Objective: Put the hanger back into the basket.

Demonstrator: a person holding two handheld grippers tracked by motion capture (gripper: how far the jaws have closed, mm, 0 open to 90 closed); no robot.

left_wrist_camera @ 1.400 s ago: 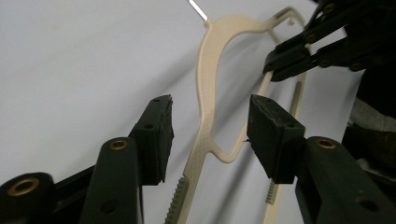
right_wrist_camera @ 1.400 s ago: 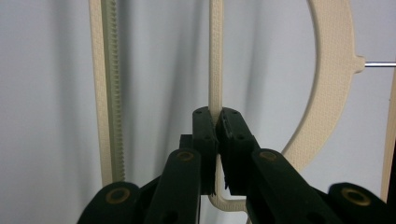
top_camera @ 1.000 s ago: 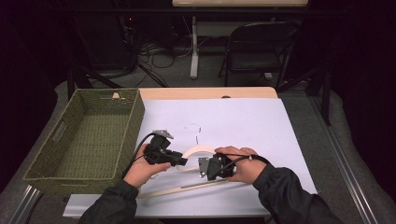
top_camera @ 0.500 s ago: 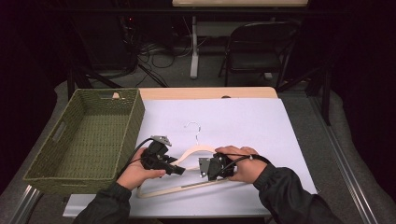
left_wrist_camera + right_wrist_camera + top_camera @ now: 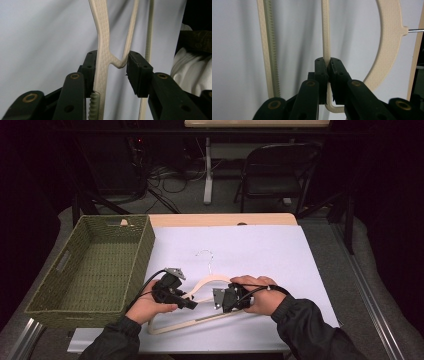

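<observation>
A cream plastic hanger (image 5: 207,281) with a metal hook (image 5: 205,254) lies on the white sheet (image 5: 260,250) near the table's front edge. My left gripper (image 5: 192,304) holds its left shoulder. In the left gripper view the jaws (image 5: 110,61) press on both sides of the hanger (image 5: 102,37), one pad on the broad arm and the other on the bend of the thin bar. My right gripper (image 5: 218,300) comes in from the right and is shut on the hanger's thin inner bar (image 5: 325,30); its jaws (image 5: 327,62) clamp it tightly.
A green woven basket (image 5: 142,245) stands on the table's left side, close to my left hand. The white sheet stretches open beyond and to the right of the hanger. A folding chair (image 5: 280,165) and cables sit on the floor behind the table.
My left hand and gripper have slid a little toward the near edge along the hanger's left arm. The right gripper has kept its hold and barely moved.
</observation>
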